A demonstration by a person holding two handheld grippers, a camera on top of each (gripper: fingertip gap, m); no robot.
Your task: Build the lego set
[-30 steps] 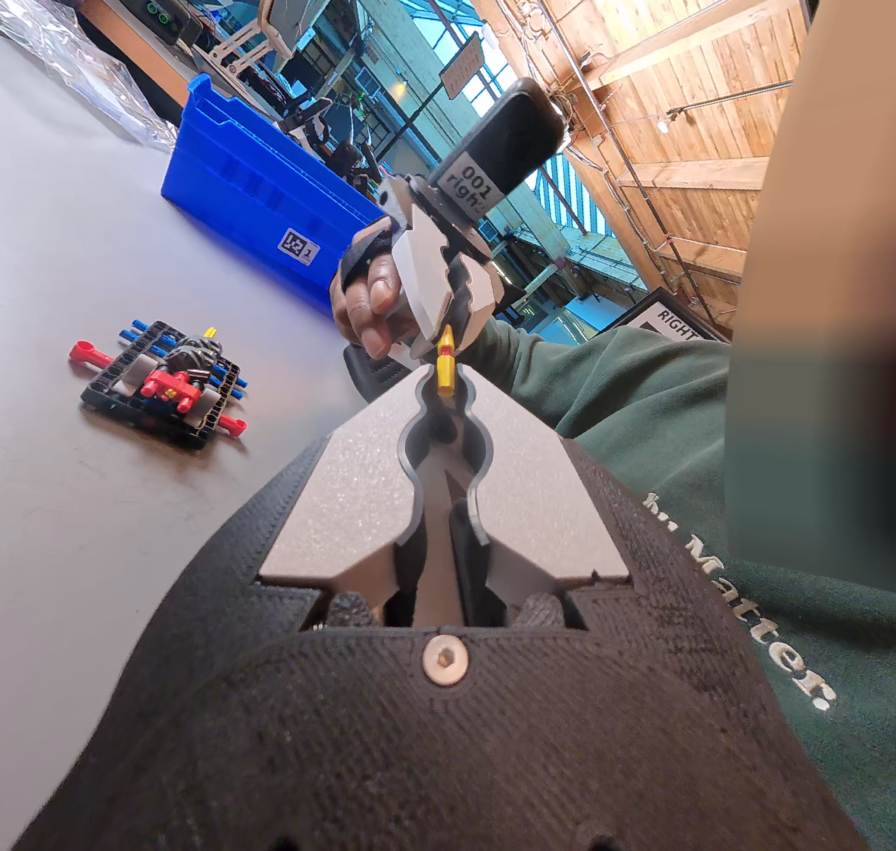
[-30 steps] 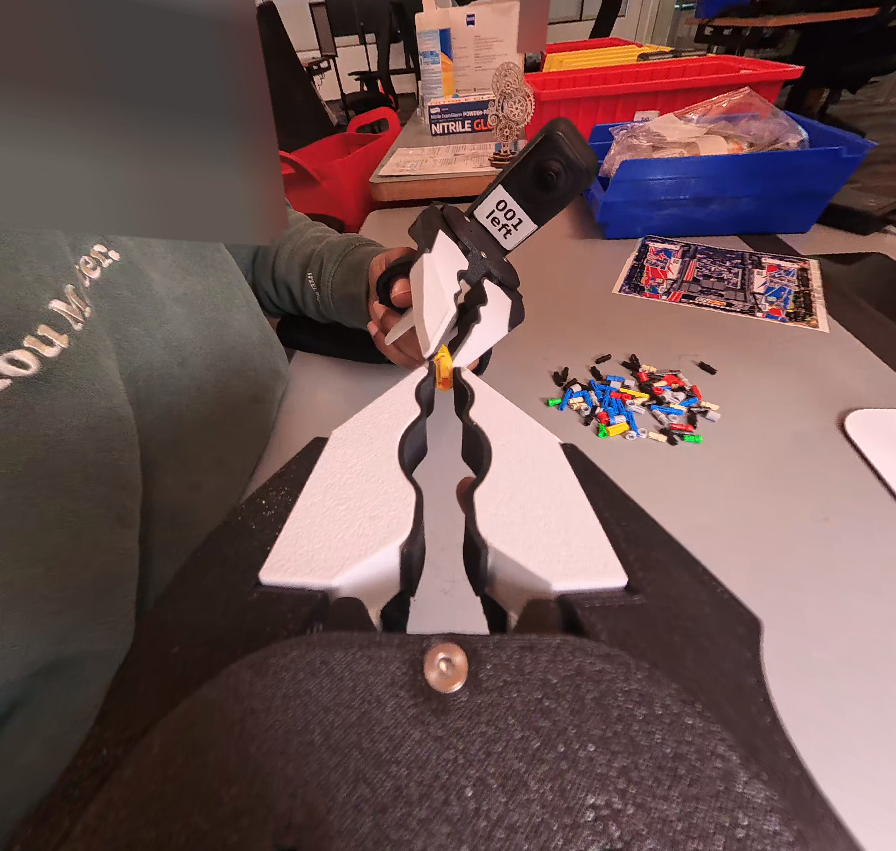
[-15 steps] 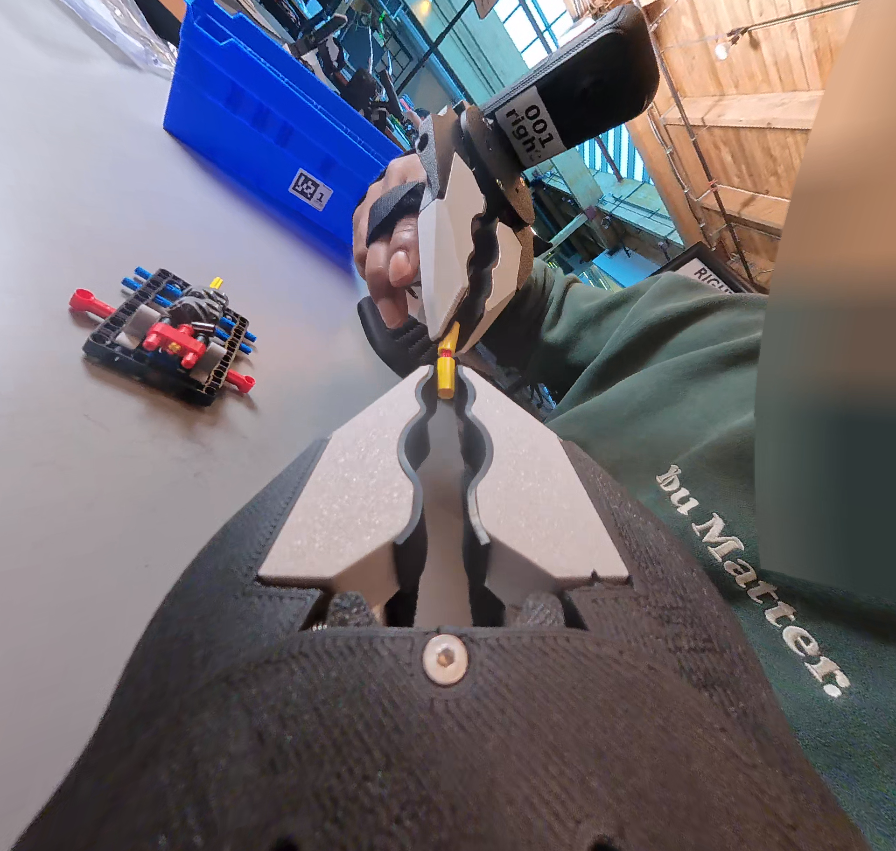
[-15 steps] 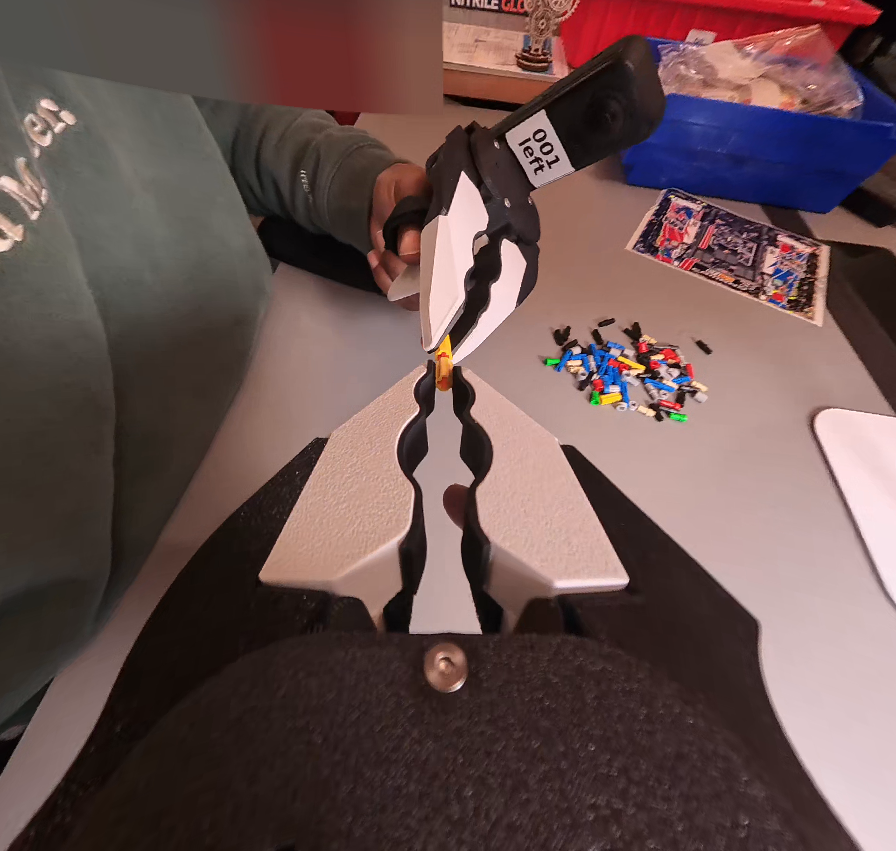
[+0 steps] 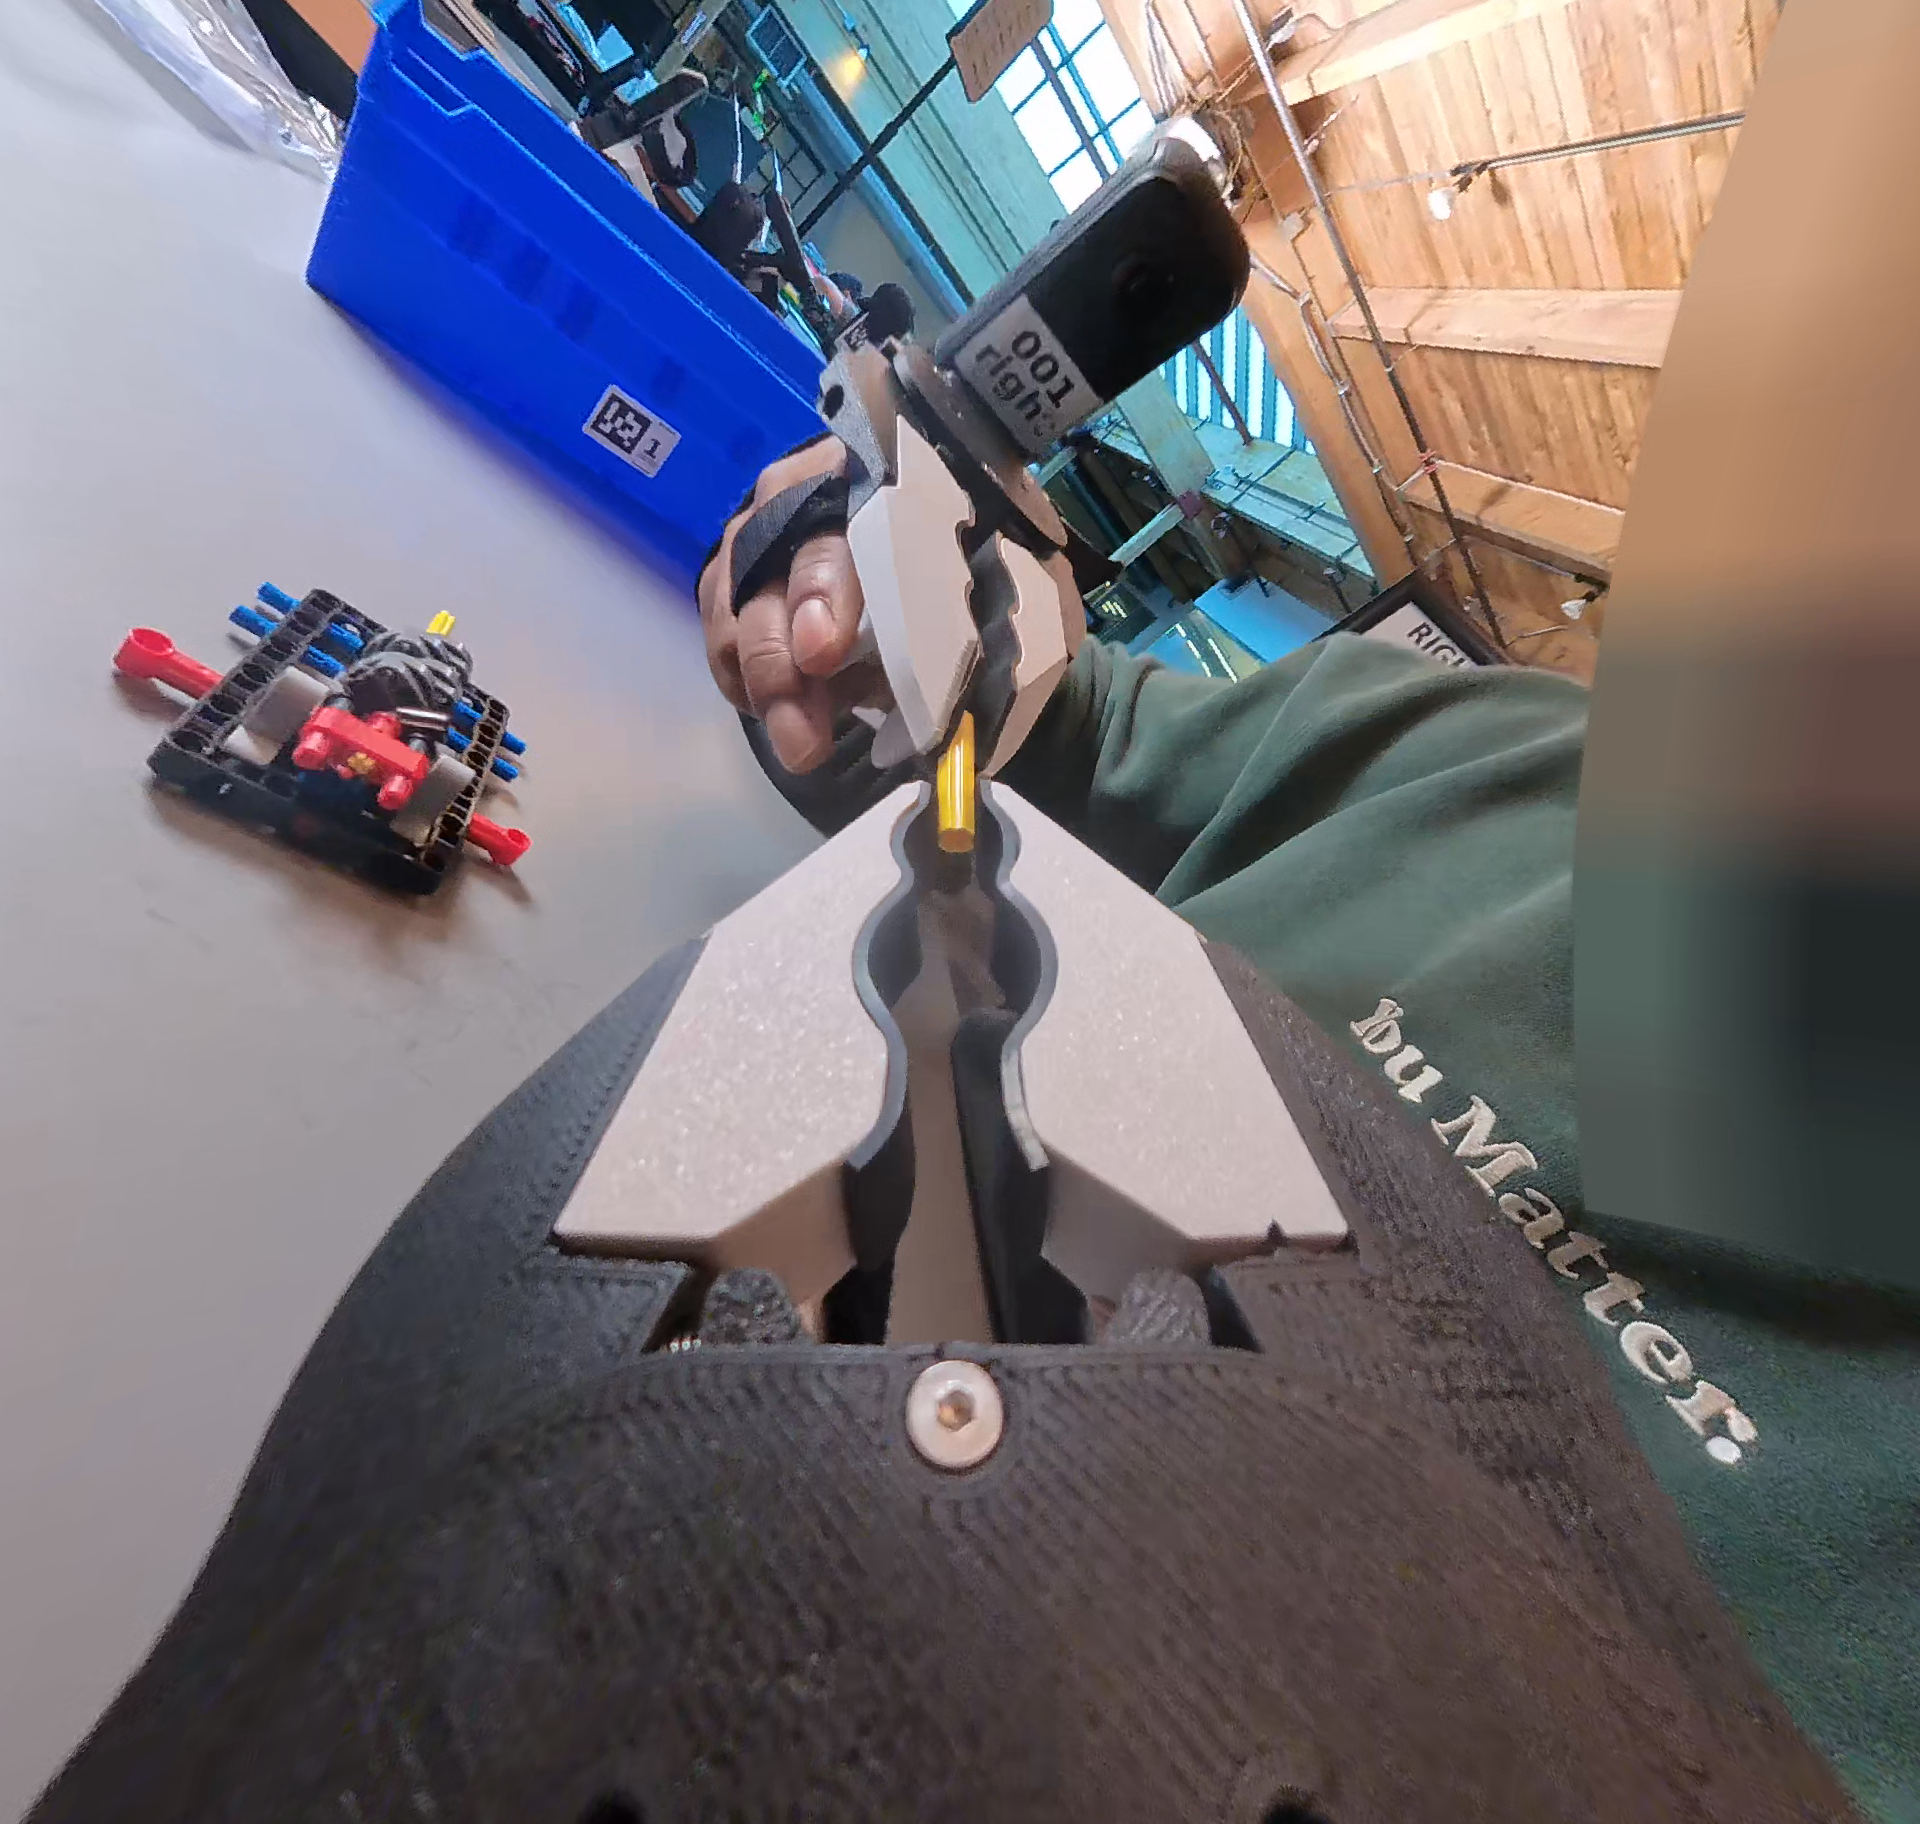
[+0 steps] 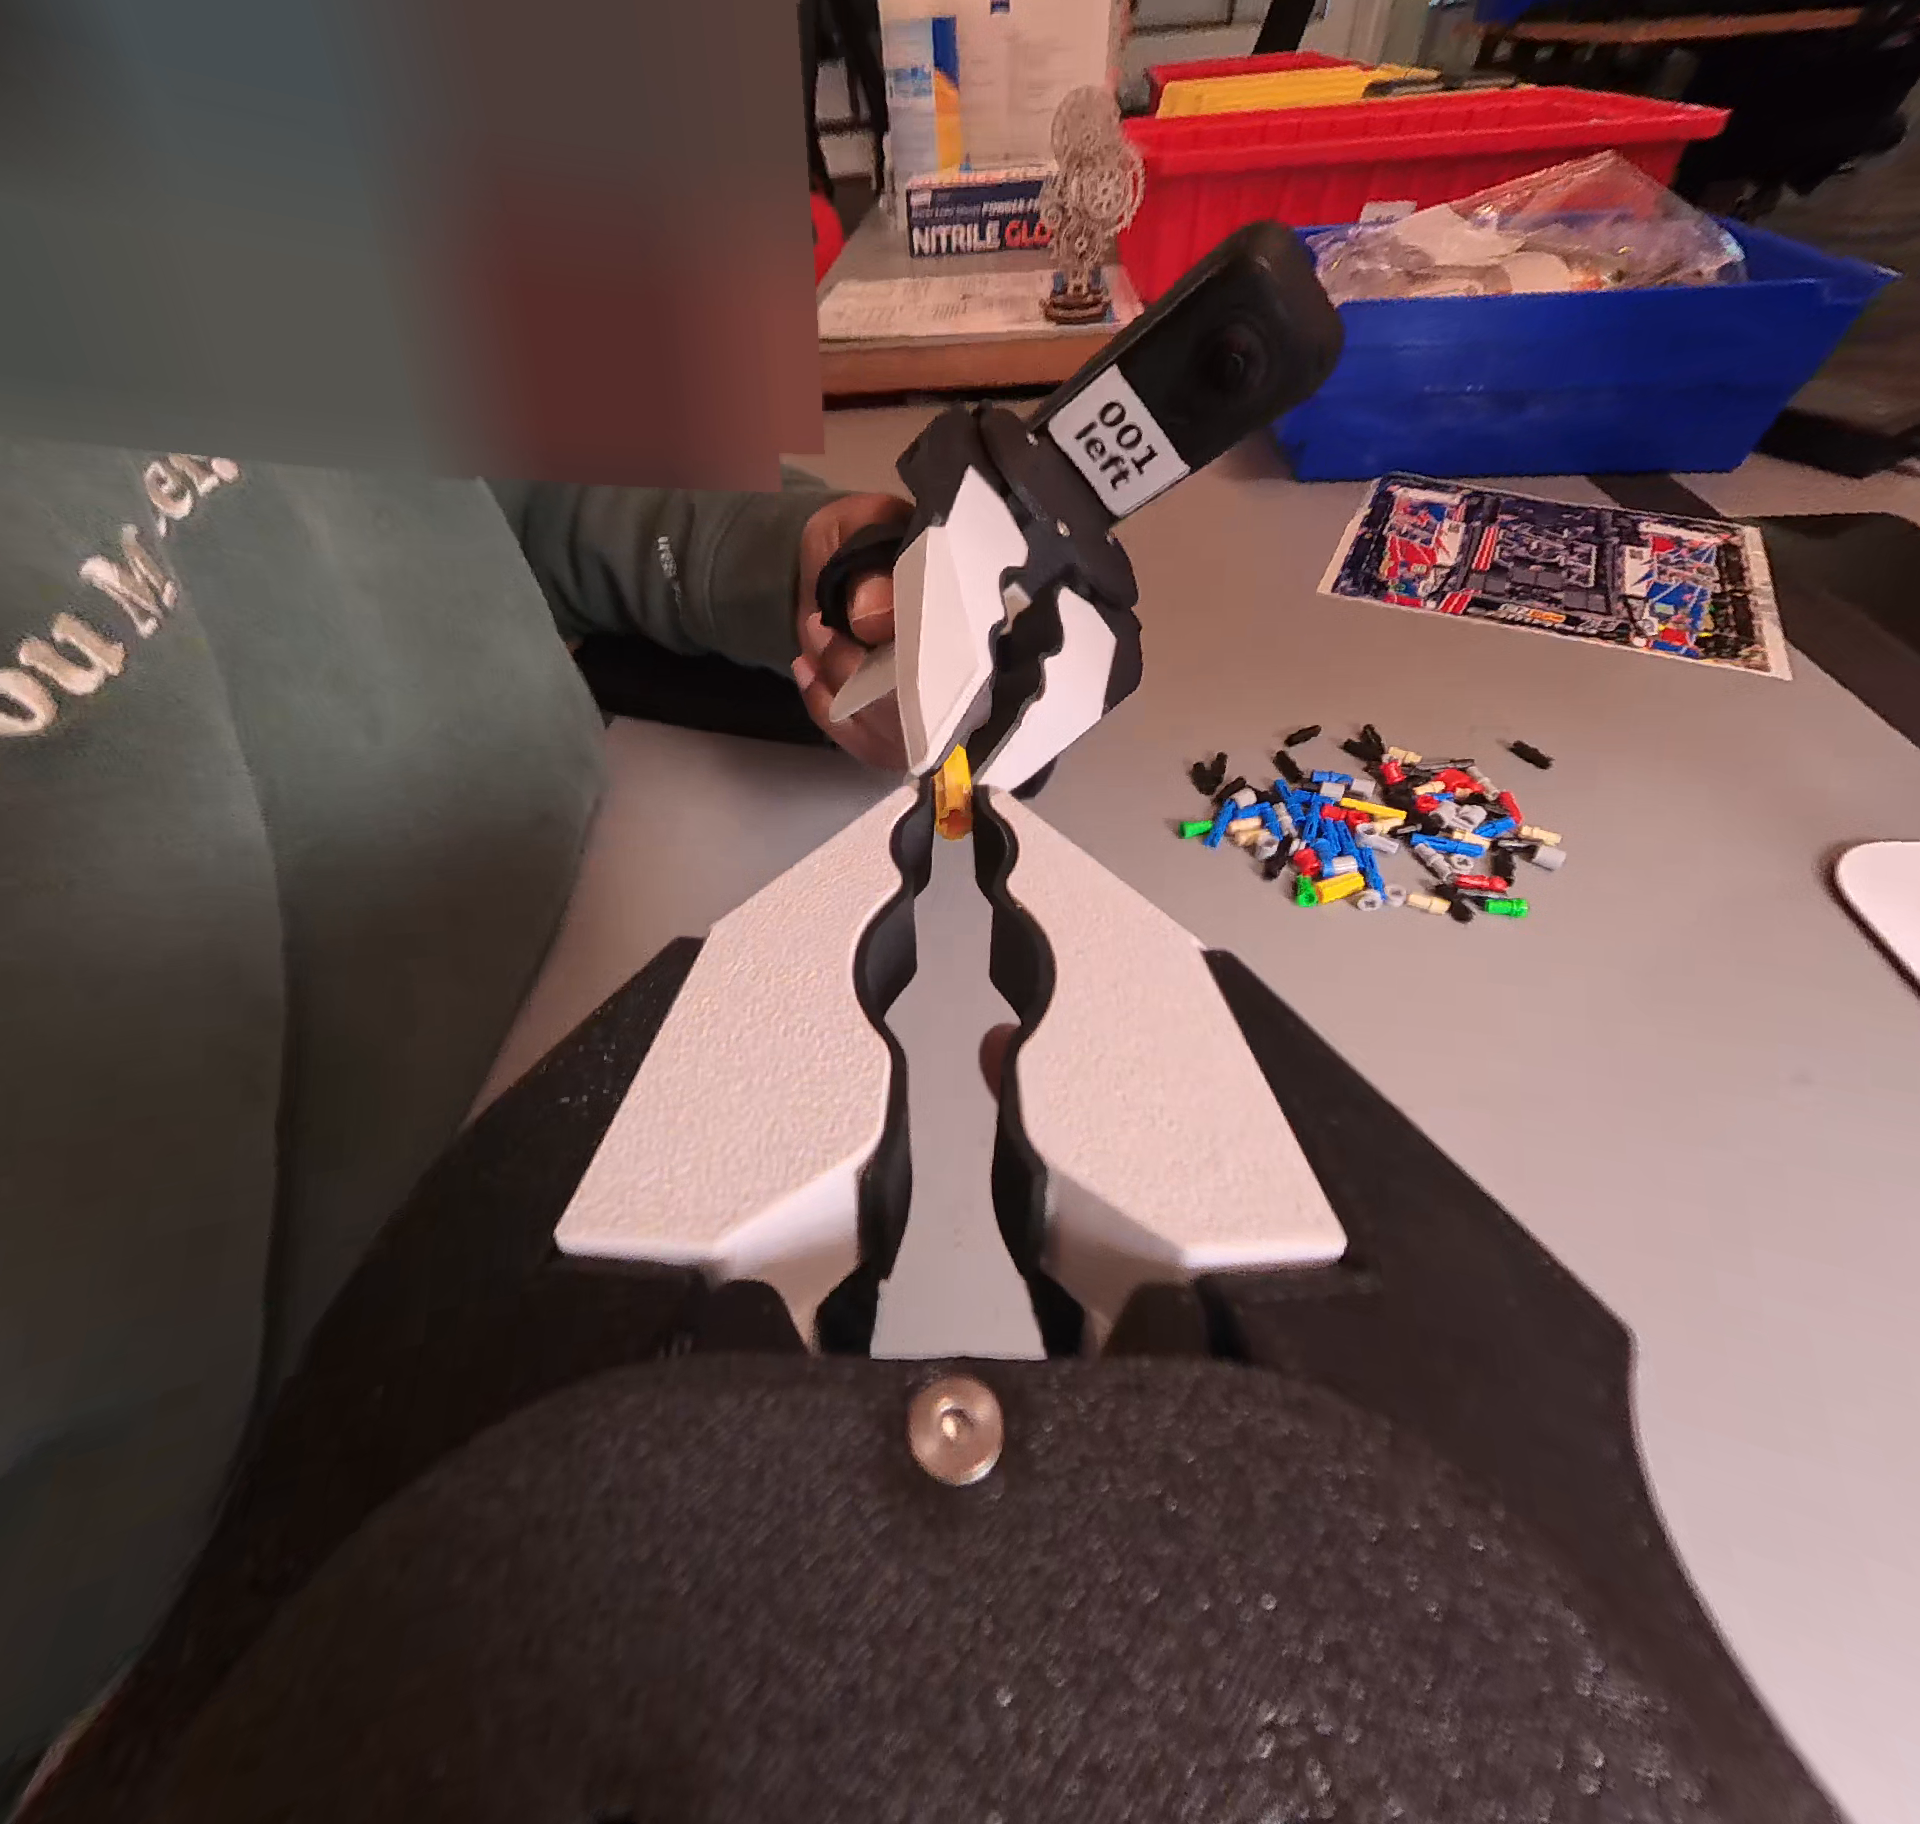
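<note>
Step in hand: we judge a mid-air handover or regrip of one small yellow pin [image 5: 956, 785], held above the tabletop [image 5: 208, 1047] and not yet fitted to the model.
Left gripper [image 5: 951, 818]: jaws narrow, pinched on the pin's lower end.
Right gripper [image 6: 951, 806]: jaws narrow too, their tips against the same pin; how firmly it bites we cannot tell.
Next move: we think one gripper must let go cleanly, then the other carries the pin to the half-built model [image 5: 332, 735], which calls for fine alignment with a hole.
Model: black studded frame with red, blue and grey parts, lying well apart to the left.
Loose parts [image 6: 1371, 829]: small mixed-colour pile near the printed instruction sheet [image 6: 1558, 569].
Materials: hard glossy plastic pin, slim and rod-like; wavy black jaw liners; matte grey tabletop.
</note>
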